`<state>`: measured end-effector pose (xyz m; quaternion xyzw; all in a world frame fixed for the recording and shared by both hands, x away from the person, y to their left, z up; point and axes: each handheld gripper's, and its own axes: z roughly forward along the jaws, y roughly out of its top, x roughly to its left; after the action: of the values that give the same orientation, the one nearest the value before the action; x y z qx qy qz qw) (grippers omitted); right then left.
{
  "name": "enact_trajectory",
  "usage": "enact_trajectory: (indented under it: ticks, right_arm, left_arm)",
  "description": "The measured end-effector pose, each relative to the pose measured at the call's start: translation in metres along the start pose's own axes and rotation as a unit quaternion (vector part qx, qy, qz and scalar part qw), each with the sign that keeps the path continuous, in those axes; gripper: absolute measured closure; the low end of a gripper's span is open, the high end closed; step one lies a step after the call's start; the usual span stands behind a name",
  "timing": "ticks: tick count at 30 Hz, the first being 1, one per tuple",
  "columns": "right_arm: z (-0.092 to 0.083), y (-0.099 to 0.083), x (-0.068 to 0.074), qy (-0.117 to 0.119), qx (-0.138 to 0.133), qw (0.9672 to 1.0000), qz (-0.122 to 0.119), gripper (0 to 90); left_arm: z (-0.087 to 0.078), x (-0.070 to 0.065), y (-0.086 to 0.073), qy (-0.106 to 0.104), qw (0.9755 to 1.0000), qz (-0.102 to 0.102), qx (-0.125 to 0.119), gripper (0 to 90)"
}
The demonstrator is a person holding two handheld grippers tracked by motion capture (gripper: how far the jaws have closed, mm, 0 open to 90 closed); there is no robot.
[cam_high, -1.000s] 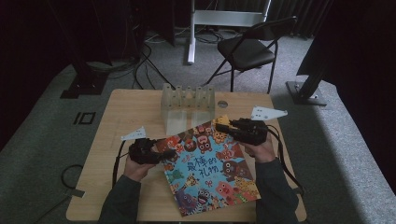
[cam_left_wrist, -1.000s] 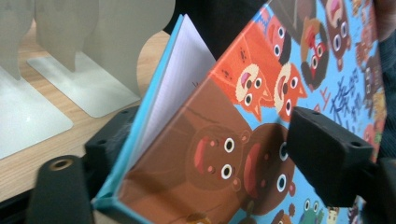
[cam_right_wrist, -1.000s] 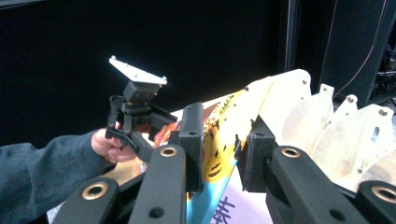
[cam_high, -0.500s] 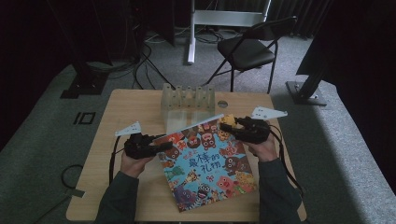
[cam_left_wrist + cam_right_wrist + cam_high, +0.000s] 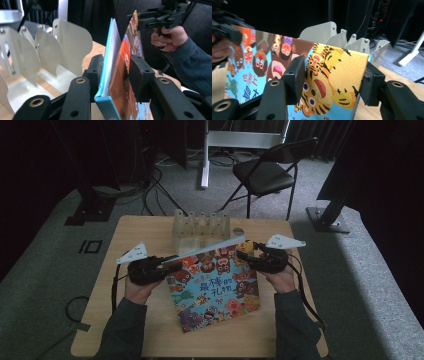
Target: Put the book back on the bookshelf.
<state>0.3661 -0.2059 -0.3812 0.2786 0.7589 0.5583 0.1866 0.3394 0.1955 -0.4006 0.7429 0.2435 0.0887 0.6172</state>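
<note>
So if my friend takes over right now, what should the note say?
Left tool: shut on the picture book at its far left corner.
Right tool: shut on the book's far right corner.
The book's far edge is lifted and its near edge is down by the table. The white divider rack stands just behind.
Done: book gripped and tilted up.
Left, probably: stand it into a rack slot.

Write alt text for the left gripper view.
The left gripper's two black jaws are shut on the edge of a colourful picture book held upright. A pale divider rack stands on the wooden table behind it, and the person's other hand grips the book's far end.
</note>
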Motion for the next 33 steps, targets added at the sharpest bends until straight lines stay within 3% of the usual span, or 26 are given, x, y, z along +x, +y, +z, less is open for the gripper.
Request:
enact_trajectory:
  ticks: [8, 18, 23, 29, 33]
  right_arm:
    - [0.002, 0.001, -0.002, -0.016, -0.025, 0.9996, -0.001, 44.9]
    - [0.002, 0.000, -0.001, -0.017, -0.036, 0.9992, -0.007, 44.6]
    - [-0.002, -0.004, -0.002, -0.003, -0.038, 0.9992, -0.012, 44.8]
    - [-0.003, -0.011, -0.005, 0.000, -0.033, 0.9994, -0.012, 44.3]
    - [-0.002, -0.015, -0.008, 0.004, -0.028, 0.9996, -0.008, 43.9]
  left_arm:
    - [-0.005, -0.006, 0.017, -0.003, 0.9991, 0.035, -0.025, 75.1]
    - [-0.007, -0.013, 0.021, 0.010, 0.9960, 0.085, -0.025, 76.1]
    - [-0.007, -0.018, 0.019, 0.004, 0.9957, 0.088, -0.028, 74.1]
    - [-0.008, -0.018, 0.016, -0.019, 0.9958, 0.081, -0.038, 61.0]
    - [-0.007, -0.019, 0.012, -0.015, 0.9954, 0.088, -0.037, 61.7]
